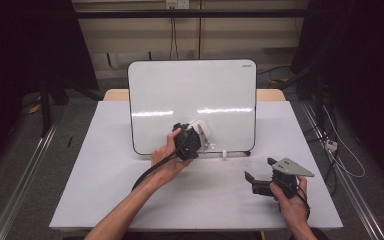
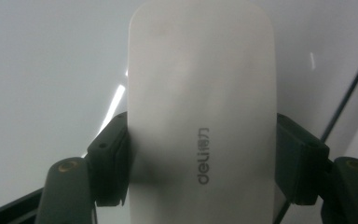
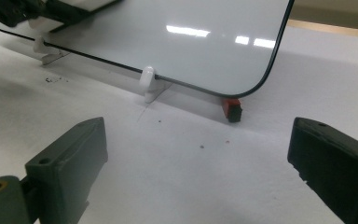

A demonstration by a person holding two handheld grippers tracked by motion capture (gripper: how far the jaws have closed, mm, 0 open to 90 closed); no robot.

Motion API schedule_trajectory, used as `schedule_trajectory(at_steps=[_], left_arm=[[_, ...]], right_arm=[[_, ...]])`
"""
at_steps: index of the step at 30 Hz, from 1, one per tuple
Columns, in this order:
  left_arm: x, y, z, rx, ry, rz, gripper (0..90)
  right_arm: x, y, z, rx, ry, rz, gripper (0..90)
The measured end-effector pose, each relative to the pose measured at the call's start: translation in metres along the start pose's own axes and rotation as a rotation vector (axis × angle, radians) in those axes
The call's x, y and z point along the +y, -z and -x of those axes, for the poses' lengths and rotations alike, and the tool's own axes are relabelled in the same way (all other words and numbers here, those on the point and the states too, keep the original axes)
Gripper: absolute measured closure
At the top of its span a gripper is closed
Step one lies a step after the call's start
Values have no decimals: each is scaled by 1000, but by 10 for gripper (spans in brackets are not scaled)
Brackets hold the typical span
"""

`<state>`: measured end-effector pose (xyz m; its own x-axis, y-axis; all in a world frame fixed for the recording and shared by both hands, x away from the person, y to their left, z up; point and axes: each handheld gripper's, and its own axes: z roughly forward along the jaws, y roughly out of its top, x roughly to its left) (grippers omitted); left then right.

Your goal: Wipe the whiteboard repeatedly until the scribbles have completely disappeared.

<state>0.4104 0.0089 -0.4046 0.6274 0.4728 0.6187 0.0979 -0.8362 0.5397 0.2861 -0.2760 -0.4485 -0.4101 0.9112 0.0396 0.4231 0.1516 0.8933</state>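
A whiteboard stands tilted back at the far middle of the white table, its lower edge resting in small white clips, with a little red and black block sitting on the table just under its rounded bottom corner. The person's left hand reaches in from the near side and holds the left gripper up against the lower part of the board, close to its bottom edge. That gripper is clamped on a white eraser: in the left gripper view the two black jaws press on its long sides, one on each, and the eraser's smooth rounded back with a small grey printed logo faces the camera, the pale board surface behind it. From the high view the eraser shows as a pale block at the tip of the gripper, lying on or just against the board face; whether it actually touches the surface I cannot tell. The right hand rests over the near right part of the table, well apart from the board, holding the right gripper low above the tabletop with its grey three-cornered plate on top. Its jaws stand wide apart with nothing between them, pointing toward the board's lower edge. A black cable trails from the left gripper back along the forearm.
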Motion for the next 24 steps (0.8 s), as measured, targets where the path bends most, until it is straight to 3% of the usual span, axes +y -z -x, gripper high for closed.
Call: schedule_trajectory(at_steps=[1,2,7,12,20,24], left_arm=[[-3,0,-4,-3,50,21,312],[-5,0,-9,0,73,21,312],[-10,2,-25,9,147,35,312],[-5,0,-19,31,149,38,311],[20,-9,17,7,67,62,311],[27,-11,36,-11,-14,57,311]], right_arm=[[0,0,0,-1,0,-1,45],[0,0,0,-1,-1,-1,45],[0,0,0,-1,-1,-2,45],[0,-1,-1,0,-2,-4,45],[1,-1,-1,2,4,-1,45],[1,-1,-1,4,0,-2,45]])
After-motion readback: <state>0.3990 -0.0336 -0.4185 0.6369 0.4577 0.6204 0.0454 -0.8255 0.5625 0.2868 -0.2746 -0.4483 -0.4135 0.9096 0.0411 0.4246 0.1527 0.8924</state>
